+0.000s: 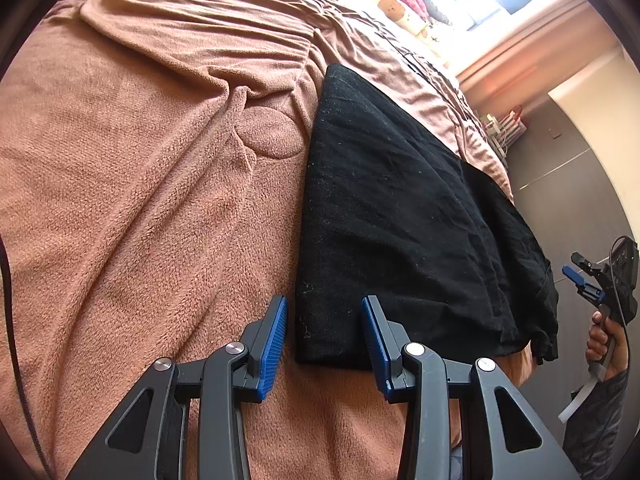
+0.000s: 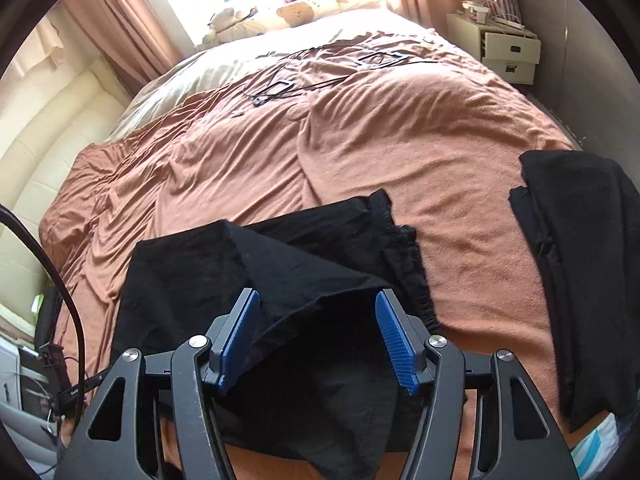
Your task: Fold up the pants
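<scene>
Black pants (image 2: pixel 248 280) lie on the near edge of a bed, on a rumpled terracotta blanket (image 2: pixel 400 152). In the right wrist view a loose flap of them is draped over the rest, its hem running between the two blue pads.

Right claw (image 2: pixel 318 338): jaws apart, pads not pressing; cloth lies in the gap and against the left pad (image 2: pixel 240 340), nothing is gripped.

Left claw (image 1: pixel 324 340): jaws partly apart, hovering at the pants' corner; the dark folded edge sits between the fingers without either pad touching it that I can make out.

From the left wrist view the pants stretch away in a long dark slab toward the bed's edge. A person's hand (image 1: pixel 604 340) holds the other claw there.

Second dark garment (image 2: pixel 580 272), folded, lies apart on the blanket to the right.

Bear-print pillow (image 2: pixel 296 14) at the head, under a bright window. Small white drawer unit (image 2: pixel 508 52) beside the bed.
</scene>
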Demonstrator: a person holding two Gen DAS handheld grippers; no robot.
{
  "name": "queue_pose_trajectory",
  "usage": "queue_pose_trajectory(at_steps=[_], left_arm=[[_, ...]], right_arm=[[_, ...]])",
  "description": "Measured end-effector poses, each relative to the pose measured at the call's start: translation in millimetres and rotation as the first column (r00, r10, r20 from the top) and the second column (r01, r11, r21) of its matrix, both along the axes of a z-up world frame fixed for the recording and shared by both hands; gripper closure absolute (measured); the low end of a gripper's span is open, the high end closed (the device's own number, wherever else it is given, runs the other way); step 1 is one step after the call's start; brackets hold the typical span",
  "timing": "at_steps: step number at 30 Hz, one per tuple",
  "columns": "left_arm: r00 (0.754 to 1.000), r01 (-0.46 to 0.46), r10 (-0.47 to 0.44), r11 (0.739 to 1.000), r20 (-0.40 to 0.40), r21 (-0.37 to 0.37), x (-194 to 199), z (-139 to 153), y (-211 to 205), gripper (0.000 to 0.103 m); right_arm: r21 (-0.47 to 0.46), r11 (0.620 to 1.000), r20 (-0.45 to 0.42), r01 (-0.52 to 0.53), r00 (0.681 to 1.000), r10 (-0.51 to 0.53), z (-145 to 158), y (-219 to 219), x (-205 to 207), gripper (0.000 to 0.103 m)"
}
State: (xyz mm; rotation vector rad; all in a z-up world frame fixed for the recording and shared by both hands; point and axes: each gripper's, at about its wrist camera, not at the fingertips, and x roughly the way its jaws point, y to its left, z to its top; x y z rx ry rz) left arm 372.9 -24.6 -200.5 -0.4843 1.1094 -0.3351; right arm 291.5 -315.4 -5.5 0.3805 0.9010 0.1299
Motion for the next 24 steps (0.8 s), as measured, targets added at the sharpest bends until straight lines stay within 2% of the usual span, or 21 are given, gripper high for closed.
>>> queue_pose_trajectory(at_steps=[5,13,15,16,18,19,20,24], left_arm=[[1.000,-0.001,0.001,1.000,0.002,-0.003,-2,0,2,0.062],[1.000,-0.004,0.004,1.000,0.004,-0.005,-4,1,2,0.062],[1.000,-0.005,0.006,1.000,0.004,-0.007,-5,2,3,0.062],[1.000,-0.006,0.006,1.000,0.003,-0.008,-5,2,3,0.062],[1.000,-0.006,0.006,1.000,0.004,-0.008,-6,2,3,0.062],[1.000,-0.006,0.006,1.000,0.004,-0.008,-5,2,3,0.062],[1.000,-0.006,0.006,1.000,0.004,-0.008,-5,2,3,0.062],[1.000,-0.006,0.006,1.000,0.004,-0.008,-5,2,3,0.062]], right_arm=[[0.082,0.995,-0.046,-0.061,0.997,0.065,-18,13,-3,0.044],[0.090,0.992,-0.099,-0.088,0.990,0.096,-44,19,22,0.044],[0.076,0.993,-0.100,-0.086,0.991,0.094,-45,18,27,0.055],[0.068,0.994,-0.101,-0.081,0.991,0.088,-44,21,29,0.063],[0.046,0.996,-0.098,-0.073,0.992,0.078,-41,18,31,0.072],[0.034,0.997,-0.094,-0.072,0.993,0.075,-39,19,30,0.082],[0.034,0.997,-0.094,-0.072,0.993,0.075,-39,19,30,0.087],[-0.038,0.998,-0.062,-0.048,0.997,0.046,-20,10,29,0.094]])
